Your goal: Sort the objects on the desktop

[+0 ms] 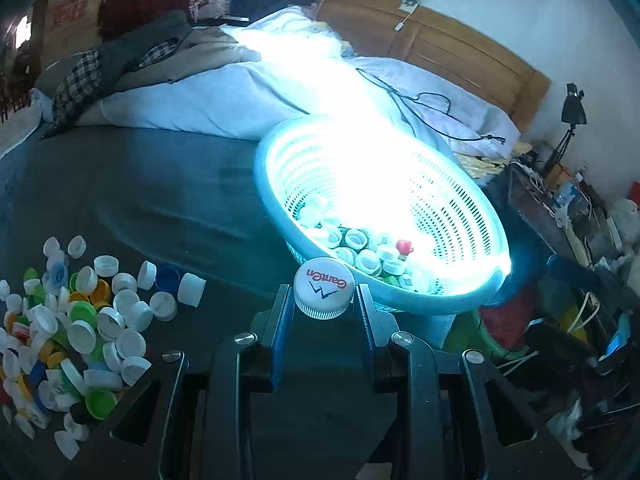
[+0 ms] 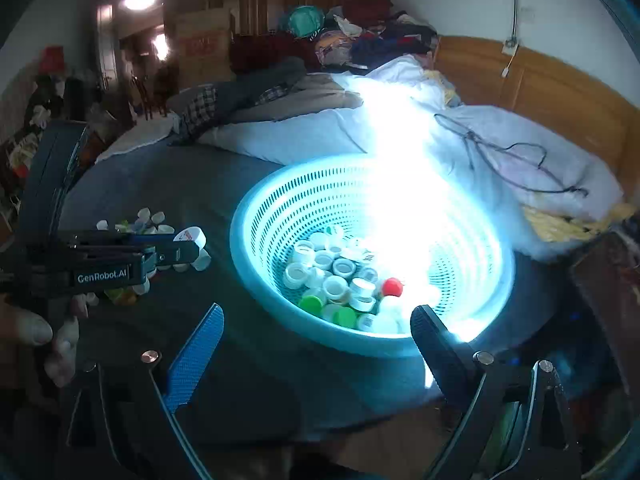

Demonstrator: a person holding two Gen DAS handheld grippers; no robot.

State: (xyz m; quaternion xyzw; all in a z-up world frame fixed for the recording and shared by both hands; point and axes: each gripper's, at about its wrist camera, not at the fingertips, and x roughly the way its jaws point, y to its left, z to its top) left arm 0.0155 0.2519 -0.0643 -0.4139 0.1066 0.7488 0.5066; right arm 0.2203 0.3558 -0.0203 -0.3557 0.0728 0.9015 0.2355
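A white bottle cap (image 1: 324, 294) with red lettering is held above the dark sheet, just short of the basket's near rim, with my left gripper (image 1: 324, 297) shut on it. The pale blue slotted basket (image 1: 420, 300) holds several caps (image 1: 356, 244), mostly white, plus a red one (image 1: 404, 246). A loose pile of white, green, yellow and blue caps (image 1: 80, 320) lies at the lower left. In the right wrist view my right gripper (image 2: 316, 340) stands open and empty in front of the basket (image 2: 244, 248). The left gripper (image 2: 188, 246) with its cap (image 2: 194, 236) shows at the left there.
A band of bright glare runs across the basket and the white quilt (image 1: 240, 100). A black cable (image 1: 432, 100) lies on the quilt below the wooden headboard (image 1: 440, 48). A cluttered side table (image 1: 560, 208) stands right. A person's hand (image 2: 36, 328) grips the left tool.
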